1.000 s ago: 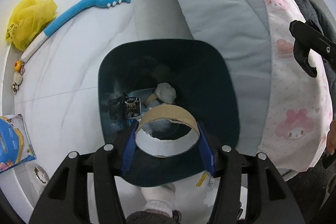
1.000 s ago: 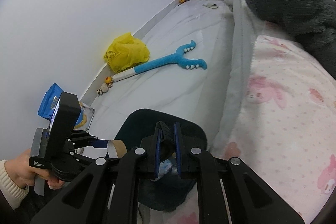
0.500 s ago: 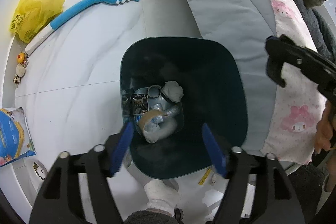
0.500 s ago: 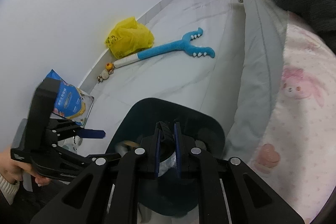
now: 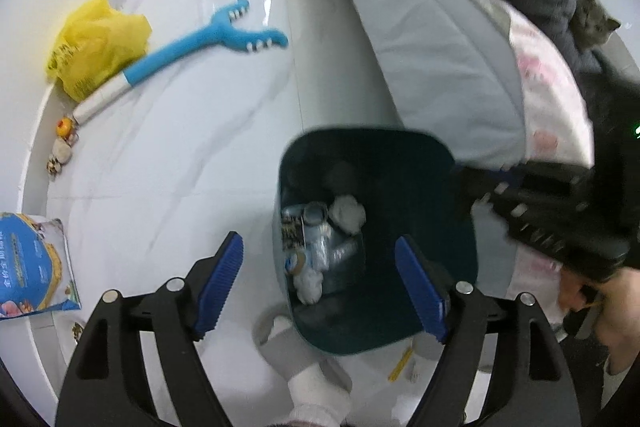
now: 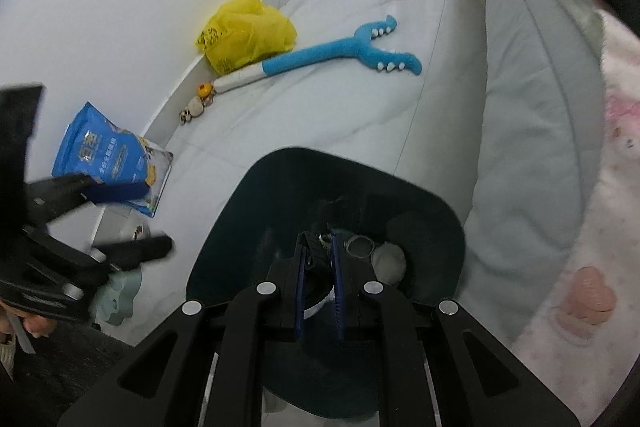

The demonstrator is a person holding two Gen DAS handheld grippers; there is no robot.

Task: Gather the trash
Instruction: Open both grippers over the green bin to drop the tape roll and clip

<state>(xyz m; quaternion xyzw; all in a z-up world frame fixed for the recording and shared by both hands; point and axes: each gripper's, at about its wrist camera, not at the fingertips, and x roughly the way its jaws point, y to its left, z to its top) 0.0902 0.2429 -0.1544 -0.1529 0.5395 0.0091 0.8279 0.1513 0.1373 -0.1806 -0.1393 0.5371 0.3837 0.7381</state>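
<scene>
Left claw (image 5: 318, 281): jaws opening, already wide, nothing between the blue pads (image 5: 220, 283); it hangs over the near-left rim of the dark teal bin (image 5: 460, 247), pointing steeply down

Right claw (image 6: 319, 269): jaws narrow, nearly closed, and a small dark scrap (image 6: 320, 247) seems pinched at the tips; what it is I cannot tell. Tips sit directly above the bin mouth

Key relation: the bin lies straight below and ahead of the right claw, so the held scrap has only to drop. Judgement: the right hand is nearer to a release; the left is free for the next pick

Bin contents: crumpled white tissue (image 5: 348, 213), silvery cans or bottles (image 5: 320, 227), a cardboard ring (image 5: 296, 263)

Trash still out, judged: yellow plastic bag (image 5: 96, 43) by the wall, well apart, to the left claw's far left; small yellow strip (image 5: 400, 363) on the floor just beside the bin's near edge

Writing: blue pouch (image 6: 108, 155) carries large white characters, too blurred to read. Yellow bag has dark print, illegible
</scene>
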